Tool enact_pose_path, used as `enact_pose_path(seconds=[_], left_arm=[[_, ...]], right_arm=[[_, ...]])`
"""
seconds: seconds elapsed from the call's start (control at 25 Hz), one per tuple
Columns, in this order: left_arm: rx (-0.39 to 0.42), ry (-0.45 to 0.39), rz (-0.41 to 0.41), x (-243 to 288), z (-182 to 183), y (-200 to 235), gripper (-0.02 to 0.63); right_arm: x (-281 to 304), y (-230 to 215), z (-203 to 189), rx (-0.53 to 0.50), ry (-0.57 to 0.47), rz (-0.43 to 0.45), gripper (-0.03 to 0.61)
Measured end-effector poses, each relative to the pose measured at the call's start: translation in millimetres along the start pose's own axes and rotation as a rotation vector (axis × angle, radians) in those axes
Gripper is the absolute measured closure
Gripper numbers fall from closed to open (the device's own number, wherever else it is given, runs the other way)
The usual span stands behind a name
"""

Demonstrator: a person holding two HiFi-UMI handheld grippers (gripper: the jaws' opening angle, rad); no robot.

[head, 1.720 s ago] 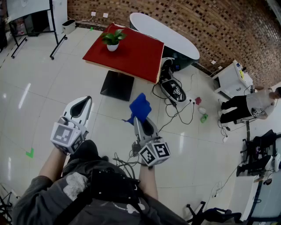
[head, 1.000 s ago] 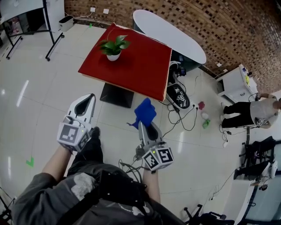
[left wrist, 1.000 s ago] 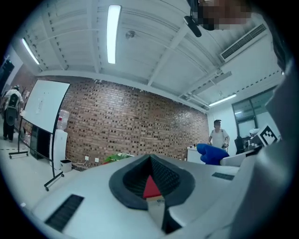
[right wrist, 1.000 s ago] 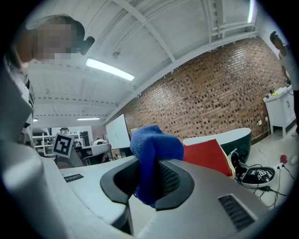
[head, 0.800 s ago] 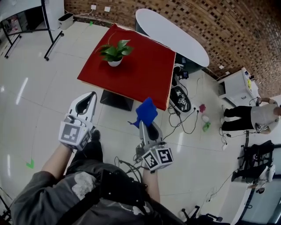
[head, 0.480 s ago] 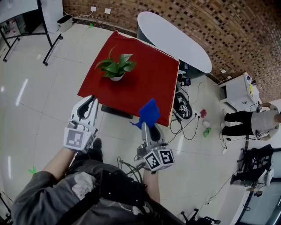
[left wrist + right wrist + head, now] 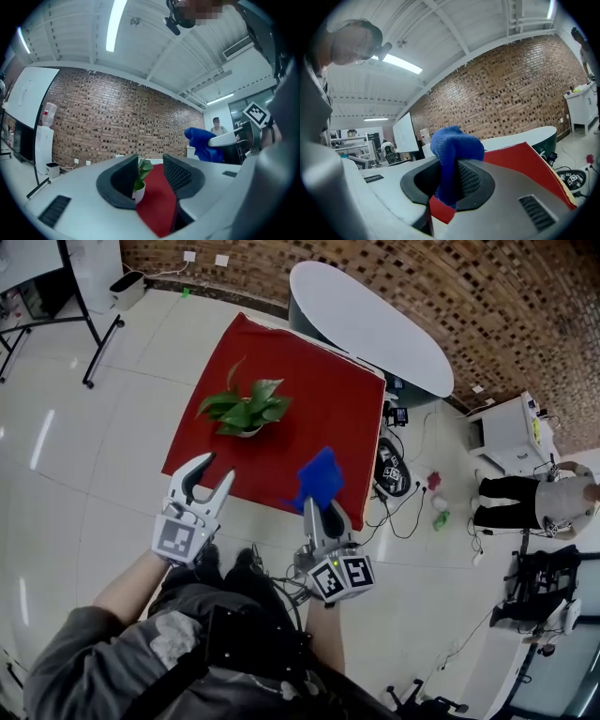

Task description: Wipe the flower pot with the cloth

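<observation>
1. Flower pot (image 7: 246,431): small, white, upright on the red table (image 7: 323,395), left of the table's middle. Green leaves (image 7: 246,409) spread over it and hide most of the rim from above.
2. Left claw (image 7: 217,468): held over the table's near edge, pointing at the pot, well short of it. The jaws stand apart and have just been opening. Nothing is gripped. In the left gripper view the pot and leaves show through the gap, farther off.
3. Right claw (image 7: 319,507): clamped on the blue cloth (image 7: 319,479). The cloth bunches up above the jaws and a fold hangs below them. It hovers near the table's near right edge, to the right of the pot and apart from it.
4. Between the left claw and the pot there is only bare red tabletop. The leaves on the near side overhang the pot's wall.
5. Surroundings:
   - a pale oval table (image 7: 370,324) just behind the red one, against a brick wall (image 7: 450,282)
   - cables (image 7: 398,488) on the tiled floor (image 7: 84,456) to the right
   - a white cabinet (image 7: 511,432) farther right, with a person (image 7: 539,488) beside it
</observation>
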State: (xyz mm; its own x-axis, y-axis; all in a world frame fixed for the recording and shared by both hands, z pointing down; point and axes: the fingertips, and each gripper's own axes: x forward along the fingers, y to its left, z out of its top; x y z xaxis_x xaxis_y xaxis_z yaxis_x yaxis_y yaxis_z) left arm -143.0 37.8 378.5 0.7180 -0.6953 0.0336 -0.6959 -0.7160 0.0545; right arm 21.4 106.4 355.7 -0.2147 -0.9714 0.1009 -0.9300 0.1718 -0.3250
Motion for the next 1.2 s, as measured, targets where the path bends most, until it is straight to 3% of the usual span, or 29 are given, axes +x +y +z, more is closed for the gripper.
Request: enact_pose_path(seconds=[0.08, 0.2, 0.36, 0.72, 0.92, 1.2], left_arm=[[-0.023, 0.046, 0.015, 13, -18, 5, 0.393], [-0.072, 0.107, 0.022, 38, -51, 9, 0.306], [-0.039, 0.158, 0.016, 58, -90, 11, 0.206], [-0.048, 0.262, 0.181, 109, -155, 49, 0.174], [-0.053, 0.314, 0.198, 130, -188, 62, 0.164], [-0.032, 0.298, 0.193, 167, -187, 62, 0.155]], right_arm=[[11, -9, -3, 0.004, 0.006, 0.006, 0.502], [30, -28, -5, 0.012, 0.008, 0.024, 0.502], [54, -47, -16, -0.004, 0.043, 0.073, 0.502], [98, -108, -27, 0.0, 0.096, 0.11, 0.502], [120, -131, -52, 0.017, 0.155, 0.121, 0.502], [151, -143, -75, 0.041, 0.233, 0.145, 0.502]])
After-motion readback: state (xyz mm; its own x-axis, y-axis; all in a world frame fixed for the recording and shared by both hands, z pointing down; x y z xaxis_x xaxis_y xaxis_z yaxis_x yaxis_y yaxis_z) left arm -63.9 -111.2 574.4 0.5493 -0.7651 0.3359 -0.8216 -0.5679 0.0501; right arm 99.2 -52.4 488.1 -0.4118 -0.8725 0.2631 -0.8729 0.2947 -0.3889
